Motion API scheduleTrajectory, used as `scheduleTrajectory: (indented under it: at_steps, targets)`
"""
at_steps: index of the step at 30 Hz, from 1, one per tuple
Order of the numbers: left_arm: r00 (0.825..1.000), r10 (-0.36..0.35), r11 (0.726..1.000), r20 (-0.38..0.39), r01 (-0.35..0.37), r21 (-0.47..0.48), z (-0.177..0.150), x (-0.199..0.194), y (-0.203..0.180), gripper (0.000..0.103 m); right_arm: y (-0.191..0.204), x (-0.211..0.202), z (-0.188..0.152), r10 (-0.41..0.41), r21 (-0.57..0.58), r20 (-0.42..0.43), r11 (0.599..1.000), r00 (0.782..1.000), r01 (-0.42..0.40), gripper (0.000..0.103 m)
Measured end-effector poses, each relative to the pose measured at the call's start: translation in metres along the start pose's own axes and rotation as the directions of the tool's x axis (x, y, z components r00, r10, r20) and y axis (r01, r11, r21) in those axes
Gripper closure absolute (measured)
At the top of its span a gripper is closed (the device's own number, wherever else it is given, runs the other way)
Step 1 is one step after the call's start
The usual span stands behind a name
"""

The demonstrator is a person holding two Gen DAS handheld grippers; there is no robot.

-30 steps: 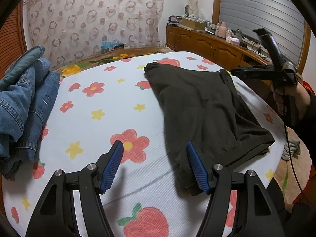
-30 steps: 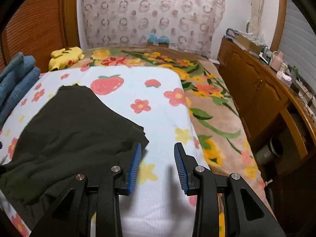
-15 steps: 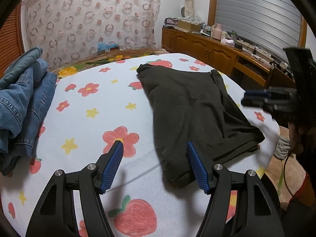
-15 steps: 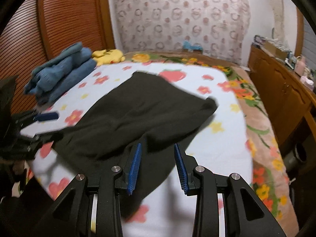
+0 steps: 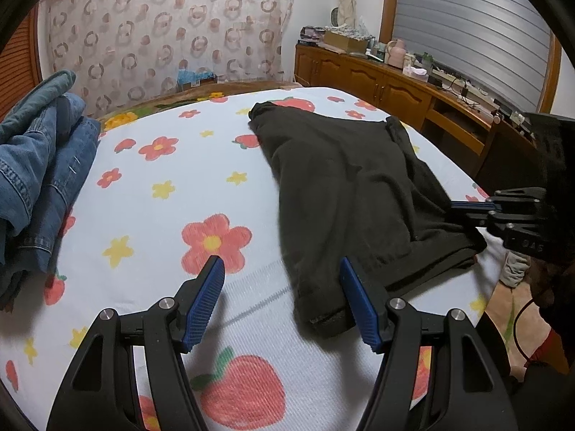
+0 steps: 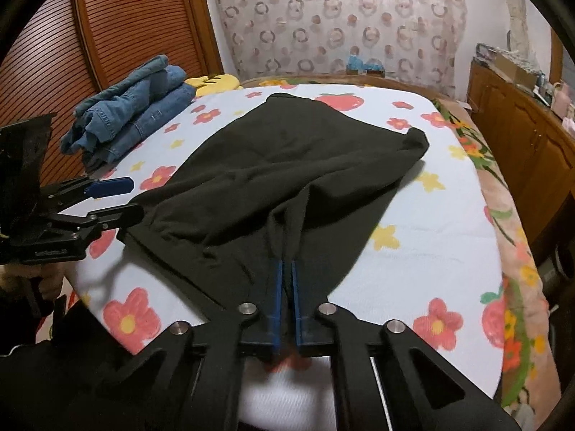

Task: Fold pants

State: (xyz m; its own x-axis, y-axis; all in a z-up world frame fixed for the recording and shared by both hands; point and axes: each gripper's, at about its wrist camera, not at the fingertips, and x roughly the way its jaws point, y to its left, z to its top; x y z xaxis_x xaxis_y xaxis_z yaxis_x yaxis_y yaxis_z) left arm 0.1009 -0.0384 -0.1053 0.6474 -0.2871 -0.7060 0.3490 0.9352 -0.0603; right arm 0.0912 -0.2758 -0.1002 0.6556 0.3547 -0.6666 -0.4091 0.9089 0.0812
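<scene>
Pants (image 6: pixel 273 165) lay on the flowery sheet (image 6: pixel 424 244), running long from the bottom middle of the right wrist view up toward the top middle. They were dark, soft and wrinkled, with one corner curled at the right. The right gripper (image 6: pixel 286 280) had just snapped its blue fingers together on a pinch of the near edge; a second before, it sat beside the cloth with fingers apart. The left gripper (image 5: pixel 282 301) kept its fingers apart, one finger over the pants' corner. Jeans (image 5: pixel 39 165) were piled at the left.
</scene>
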Motion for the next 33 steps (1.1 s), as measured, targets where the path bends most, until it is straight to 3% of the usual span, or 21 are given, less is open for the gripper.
scheduleTrajectory:
  at_steps: [8, 16, 25, 31, 33]
  targets:
    - [1.000, -0.003, 1.000, 0.011, 0.003, -0.011, -0.001, -0.004, 0.002, 0.035, 0.011, -0.031, -0.010, -0.015, 0.008, 0.013, 1.000, 1.000, 0.015, 0.099]
    - [0.999, -0.035, 0.999, 0.024, 0.035, -0.003, -0.006, -0.010, 0.000, 0.036, 0.007, -0.021, -0.008, -0.054, 0.047, -0.001, 0.997, 0.999, 0.054, 0.096]
    - [0.994, -0.103, 0.995, -0.023, 0.102, -0.006, -0.011, 0.000, -0.006, 0.060, 0.006, -0.007, -0.005, -0.076, 0.066, 0.001, 0.995, 0.997, 0.075, 0.092]
    - [0.989, -0.147, 0.989, -0.026, 0.147, 0.007, -0.013, -0.005, -0.015, 0.094, -0.002, 0.002, -0.001, -0.094, 0.074, 0.004, 0.993, 0.996, 0.094, 0.091]
    - [0.989, -0.148, 0.989, -0.004, 0.148, 0.001, -0.012, -0.014, -0.016, 0.095, -0.005, 0.004, 0.000, -0.099, 0.072, 0.003, 0.993, 0.995, 0.099, 0.090]
